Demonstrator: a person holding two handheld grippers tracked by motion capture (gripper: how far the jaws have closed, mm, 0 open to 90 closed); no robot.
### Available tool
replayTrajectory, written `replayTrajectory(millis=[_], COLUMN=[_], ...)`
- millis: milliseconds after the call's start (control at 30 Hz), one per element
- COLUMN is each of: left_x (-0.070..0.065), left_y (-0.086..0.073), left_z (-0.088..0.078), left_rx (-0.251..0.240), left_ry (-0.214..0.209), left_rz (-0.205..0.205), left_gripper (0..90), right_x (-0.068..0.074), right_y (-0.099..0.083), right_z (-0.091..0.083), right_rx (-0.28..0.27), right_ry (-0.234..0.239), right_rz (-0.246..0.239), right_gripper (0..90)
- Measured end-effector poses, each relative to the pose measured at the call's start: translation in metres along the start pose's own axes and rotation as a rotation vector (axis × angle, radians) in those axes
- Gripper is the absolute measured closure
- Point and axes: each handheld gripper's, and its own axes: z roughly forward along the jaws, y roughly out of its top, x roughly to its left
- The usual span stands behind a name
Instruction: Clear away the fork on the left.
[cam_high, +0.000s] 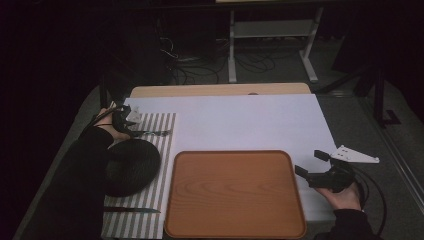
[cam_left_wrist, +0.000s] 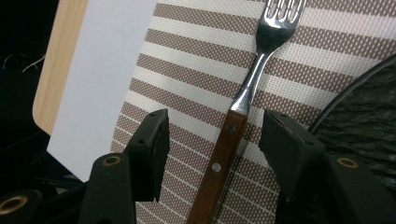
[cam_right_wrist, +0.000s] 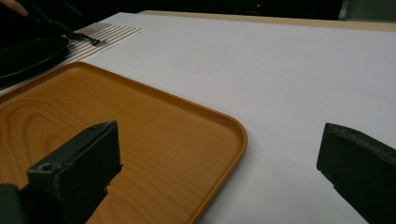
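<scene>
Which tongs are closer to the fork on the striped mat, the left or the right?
Left. The left tongs are open with the fork handle between the jaws. The right tongs are far across the table, beyond the wooden tray.

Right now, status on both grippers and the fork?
Left gripper open, fingers either side of fork handle on striped placemat. Right gripper open, holding nothing, beside wooden tray. Nothing in the way.
</scene>
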Motion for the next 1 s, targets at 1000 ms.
replayTrajectory(millis=[1000], left_x=[-0.001], left_y=[0.009], left_z=[0.023], left_rx=[0.179], left_ry=[-0.038], left_rz=[0.205], left_gripper=[64.5], right_x=[-0.001], right_y=[-0.001], right_z=[0.0], right_rx=[0.012], right_ry=[0.001], right_rz=[0.0], right_gripper=[0.0])
